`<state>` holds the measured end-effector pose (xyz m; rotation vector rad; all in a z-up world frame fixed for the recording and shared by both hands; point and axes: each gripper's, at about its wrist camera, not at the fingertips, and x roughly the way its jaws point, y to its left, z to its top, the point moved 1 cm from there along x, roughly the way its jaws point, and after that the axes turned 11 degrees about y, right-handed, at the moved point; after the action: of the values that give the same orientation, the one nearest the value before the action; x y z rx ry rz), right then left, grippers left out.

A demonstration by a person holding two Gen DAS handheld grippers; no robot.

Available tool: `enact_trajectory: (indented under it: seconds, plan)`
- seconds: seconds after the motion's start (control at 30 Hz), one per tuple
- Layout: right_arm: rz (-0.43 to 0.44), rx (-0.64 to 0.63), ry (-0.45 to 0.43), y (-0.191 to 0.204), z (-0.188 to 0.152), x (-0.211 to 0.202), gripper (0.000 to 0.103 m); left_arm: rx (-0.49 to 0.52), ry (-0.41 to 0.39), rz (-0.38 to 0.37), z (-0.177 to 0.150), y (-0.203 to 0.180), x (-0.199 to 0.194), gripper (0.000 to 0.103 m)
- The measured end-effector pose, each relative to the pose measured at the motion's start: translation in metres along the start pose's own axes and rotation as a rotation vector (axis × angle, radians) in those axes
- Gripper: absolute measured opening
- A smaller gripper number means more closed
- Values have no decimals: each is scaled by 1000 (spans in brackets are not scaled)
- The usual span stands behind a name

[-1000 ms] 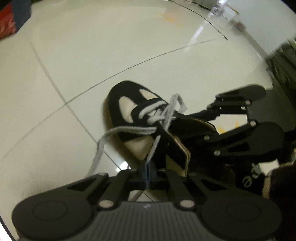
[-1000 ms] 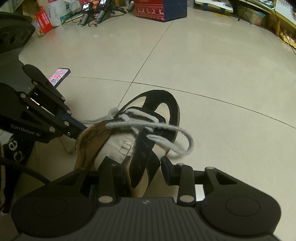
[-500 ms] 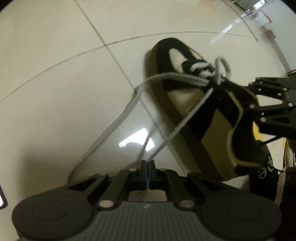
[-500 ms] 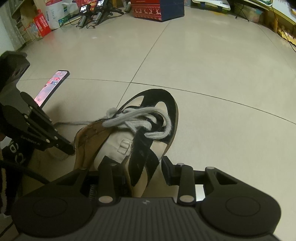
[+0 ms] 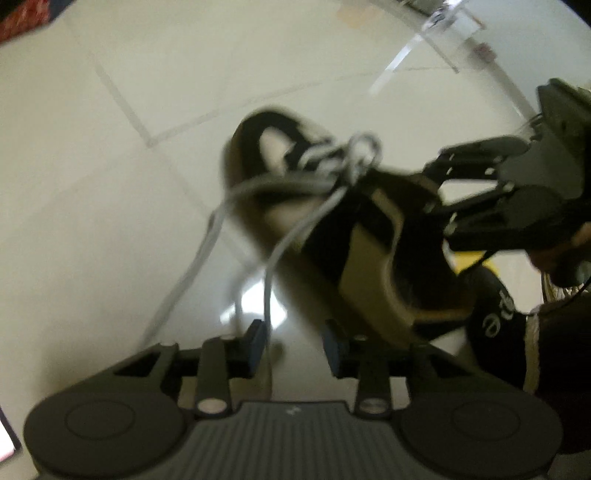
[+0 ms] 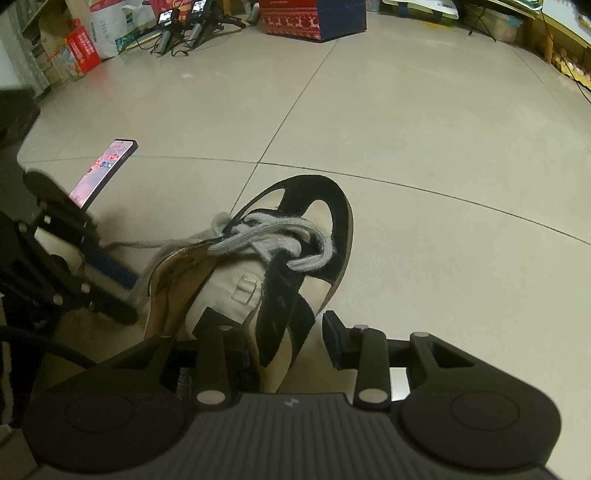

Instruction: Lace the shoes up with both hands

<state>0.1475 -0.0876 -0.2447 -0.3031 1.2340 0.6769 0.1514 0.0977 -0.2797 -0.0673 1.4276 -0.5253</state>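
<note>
1. Left wrist view, blurred: the left gripper (image 5: 293,347) points steeply down at the pale glossy tiled floor (image 5: 110,184). Its jaws are opening; the blue pads (image 5: 255,347) stand apart with bare floor between them.
2. A strand of the grey woven shoelace (image 5: 295,236) hangs slack from the shoe down to just beside the left pad. The pads do not press it. A second strand trails over the floor ahead and to the left of the fingers.
3. The black and cream suede low shoe (image 5: 354,236) lies ahead and to the right of these tongs, its toe pointing away and its heel near the right finger. The lace is bunched in a small loop over the eyelets.
4. The right gripper (image 5: 480,192) reaches in from the far right edge toward the shoe's collar, held by a person's hand in a dark sleeve (image 5: 561,362).
5. Right wrist view, sharp: the right gripper (image 6: 275,341) stands part open over the shoe (image 6: 288,258). The shoe's black side flap and cream tongue sit between the fingers, against the left finger; the right pad (image 6: 334,345) stands clear of it. Whether it is truly clamped I cannot tell.
6. The laces (image 6: 280,240) are crossed and gathered just ahead of the fingers, one strand running left toward the left gripper (image 6: 99,273), whose blue pad lies beside the shoe's heel.
7. A lit smartphone (image 6: 105,171) lies on the floor (image 6: 424,129) ahead left. A red and blue patterned box (image 6: 314,16) stands far ahead.
</note>
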Motion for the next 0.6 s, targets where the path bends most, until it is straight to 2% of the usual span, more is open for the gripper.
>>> enact_trajectory:
  seconds: [0.13, 0.27, 0.4, 0.6]
  plan:
    - [-3, -5, 3, 0, 1, 0, 39, 41, -72, 35, 21, -10, -6, 36]
    - [-6, -7, 3, 0, 1, 0, 39, 83, -120, 81, 29, -18, -15, 36]
    - [-6, -6, 3, -1, 0, 0, 39, 119, -133, 99, 33, -20, -22, 36]
    - [-9, -8, 3, 0, 0, -1, 39, 218, -130, 122, 35, -29, -11, 33]
